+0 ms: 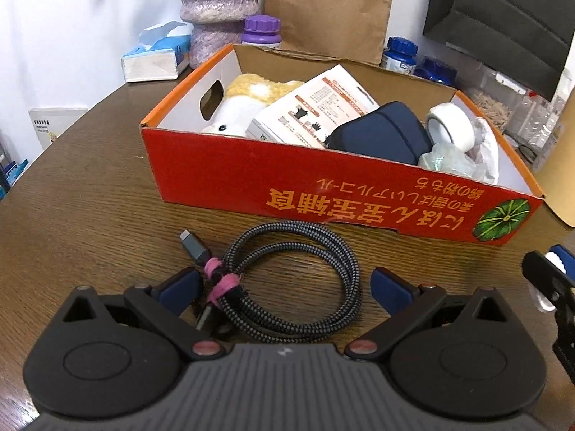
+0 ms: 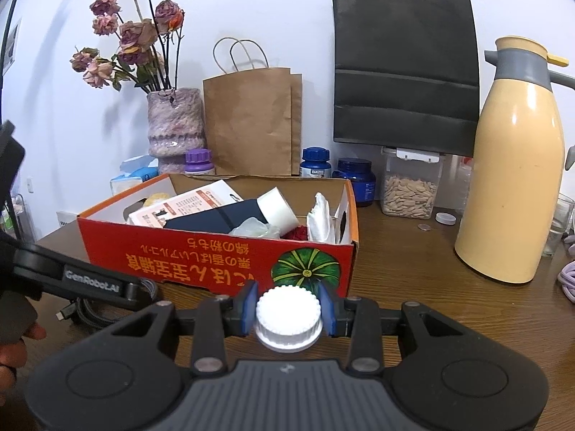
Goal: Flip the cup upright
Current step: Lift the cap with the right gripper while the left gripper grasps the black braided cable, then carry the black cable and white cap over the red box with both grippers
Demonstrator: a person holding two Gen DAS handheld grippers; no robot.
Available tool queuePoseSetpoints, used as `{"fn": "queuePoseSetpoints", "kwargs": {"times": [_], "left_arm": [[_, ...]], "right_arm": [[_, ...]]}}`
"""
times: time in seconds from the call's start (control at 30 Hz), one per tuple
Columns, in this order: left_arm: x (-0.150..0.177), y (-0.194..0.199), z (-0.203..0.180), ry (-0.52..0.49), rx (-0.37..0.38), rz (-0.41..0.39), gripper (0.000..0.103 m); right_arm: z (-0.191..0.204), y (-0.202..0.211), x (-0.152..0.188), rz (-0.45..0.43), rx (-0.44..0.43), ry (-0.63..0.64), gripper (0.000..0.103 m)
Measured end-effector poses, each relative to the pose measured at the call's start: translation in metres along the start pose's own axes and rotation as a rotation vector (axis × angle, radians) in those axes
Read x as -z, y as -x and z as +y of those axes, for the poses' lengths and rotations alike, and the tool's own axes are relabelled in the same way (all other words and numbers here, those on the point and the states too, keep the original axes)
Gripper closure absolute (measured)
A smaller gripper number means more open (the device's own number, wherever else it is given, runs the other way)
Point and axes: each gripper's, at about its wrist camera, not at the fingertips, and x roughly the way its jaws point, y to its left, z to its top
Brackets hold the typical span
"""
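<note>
A small white ridged cup [image 2: 287,314] sits between the blue pads of my right gripper [image 2: 288,305], which is shut on its sides. Its closed flat end faces up and its wider flanged rim faces down, just above the wooden table [image 2: 413,287]. I cannot tell whether it touches the table. In the left wrist view the right gripper [image 1: 553,283] shows at the right edge, with bits of the white cup [image 1: 543,301] in it. My left gripper [image 1: 285,280] is open and holds nothing; a coiled braided cable [image 1: 287,287] lies on the table between its fingers.
A red-orange cardboard box [image 1: 323,194] full of odds and ends stands just behind both grippers. Behind it stand a vase of dried flowers [image 2: 176,122], paper bags [image 2: 251,122], bottles and a seed jar [image 2: 409,190]. A tall yellow thermos [image 2: 514,165] stands at the right. A hand [image 2: 14,341] holds the left gripper.
</note>
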Motion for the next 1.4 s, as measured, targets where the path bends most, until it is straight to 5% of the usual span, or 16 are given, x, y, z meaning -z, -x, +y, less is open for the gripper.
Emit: {"fn": "queuePoseSetpoints", "kwargs": {"times": [0.73,1.4], "left_arm": [[0.008,-0.011,-0.01,-0.051,-0.07,-0.026,0.0],[0.019,0.001,-0.006,-0.121,0.003,-0.077,0.011]], "right_arm": [[0.001,-0.002,0.0,0.002,0.004,0.003,0.068],[0.005,0.001,0.001,-0.005,-0.004,0.016,0.068]]}}
